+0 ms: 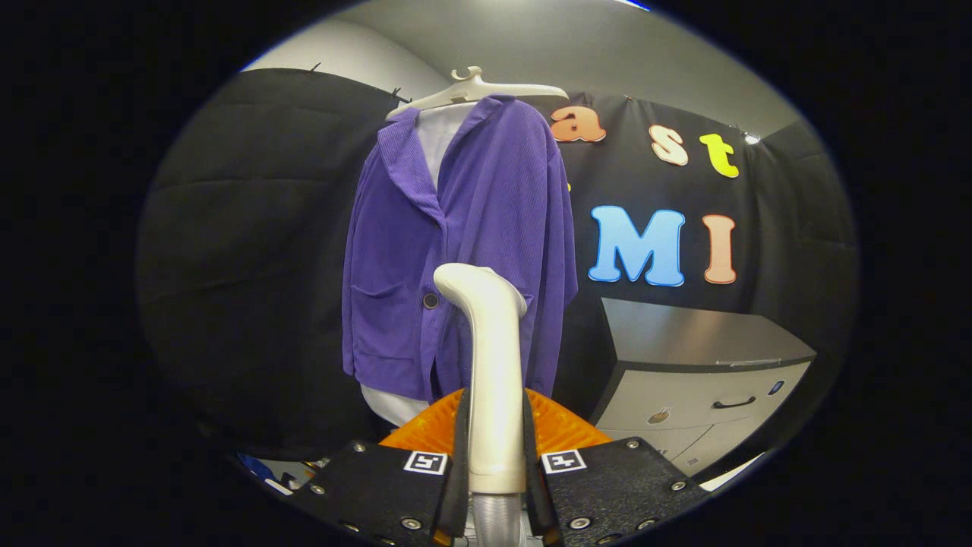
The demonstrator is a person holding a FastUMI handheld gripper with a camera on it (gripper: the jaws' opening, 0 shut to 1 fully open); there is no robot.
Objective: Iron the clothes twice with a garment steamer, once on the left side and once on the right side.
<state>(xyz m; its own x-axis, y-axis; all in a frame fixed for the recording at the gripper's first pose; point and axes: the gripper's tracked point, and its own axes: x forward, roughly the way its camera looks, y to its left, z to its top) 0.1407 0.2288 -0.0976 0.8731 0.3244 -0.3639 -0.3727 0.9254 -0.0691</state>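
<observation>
Cream plastic fills the gap between our fingers: the gripper (493, 463) is clamped on the handle of the steamer (490, 365), both fingers pressing its sides. The handle stands upright and bends at the top toward the jacket (456, 251); we cannot see its nozzle face, and its ribbed hose is cut off below. A purple corduroy jacket hangs just beyond on a pale hanger (474, 90), its lower middle hidden behind the steamer. Something white shows under the hem, unclear what. To the right stands a grey cabinet (706, 372) with a drawer.
</observation>
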